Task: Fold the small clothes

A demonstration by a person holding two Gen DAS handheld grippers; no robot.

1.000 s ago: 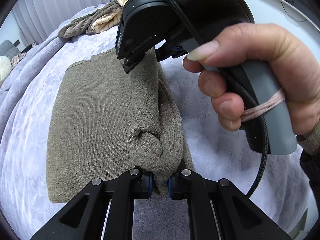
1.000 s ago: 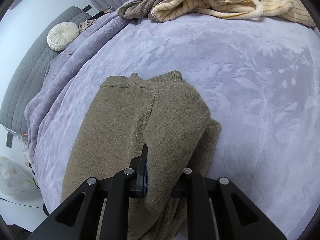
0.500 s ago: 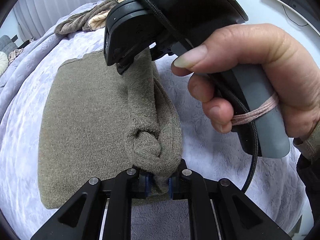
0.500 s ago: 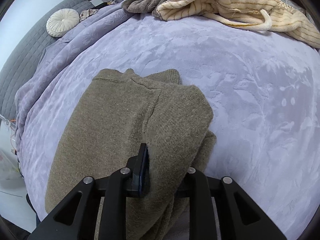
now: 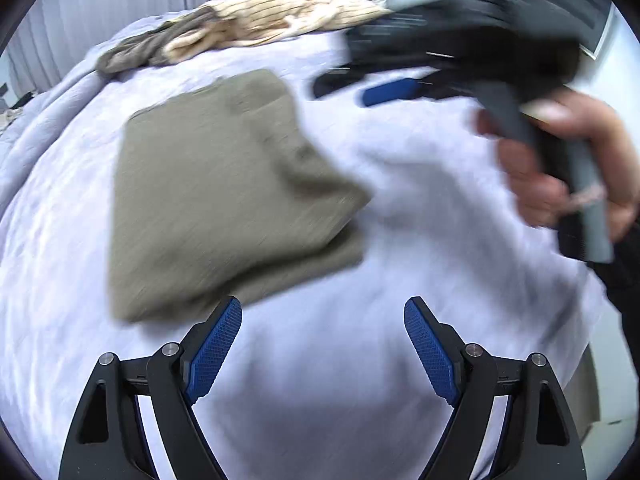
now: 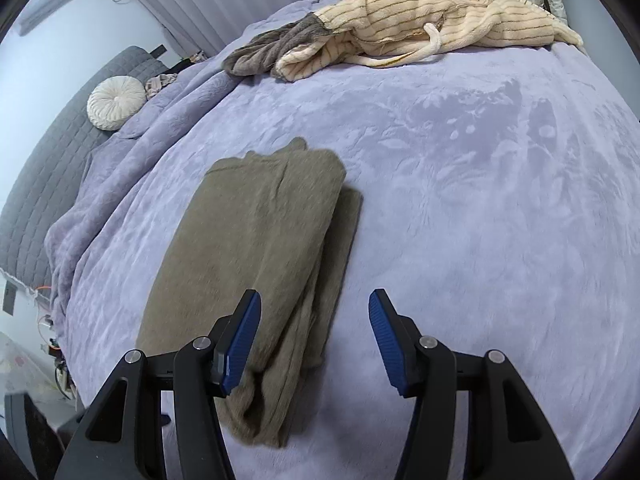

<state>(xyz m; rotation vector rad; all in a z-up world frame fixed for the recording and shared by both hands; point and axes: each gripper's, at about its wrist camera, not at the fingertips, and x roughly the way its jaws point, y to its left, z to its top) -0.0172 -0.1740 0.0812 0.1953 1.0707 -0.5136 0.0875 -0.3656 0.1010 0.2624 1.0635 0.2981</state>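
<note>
An olive knit sweater (image 5: 216, 200) lies folded on the lilac bedspread (image 5: 420, 216); it also shows in the right wrist view (image 6: 256, 264), with its sleeve side folded over. My left gripper (image 5: 323, 344) is open and empty, above the bedspread just right of the sweater's near edge. My right gripper (image 6: 315, 336) is open and empty, over the sweater's near right edge. In the left wrist view the right gripper (image 5: 384, 88) is blurred, held by a hand at the upper right, apart from the sweater.
A pile of cream striped clothes (image 6: 424, 28) and a grey-brown garment (image 6: 272, 50) lies at the far side of the bed. A round white cushion (image 6: 115, 102) rests on a grey sofa (image 6: 52, 176) at the left.
Both grippers have opened and let go of the sweater, then pulled back and up. The sweater's folded side now lies flat on the bed.
</note>
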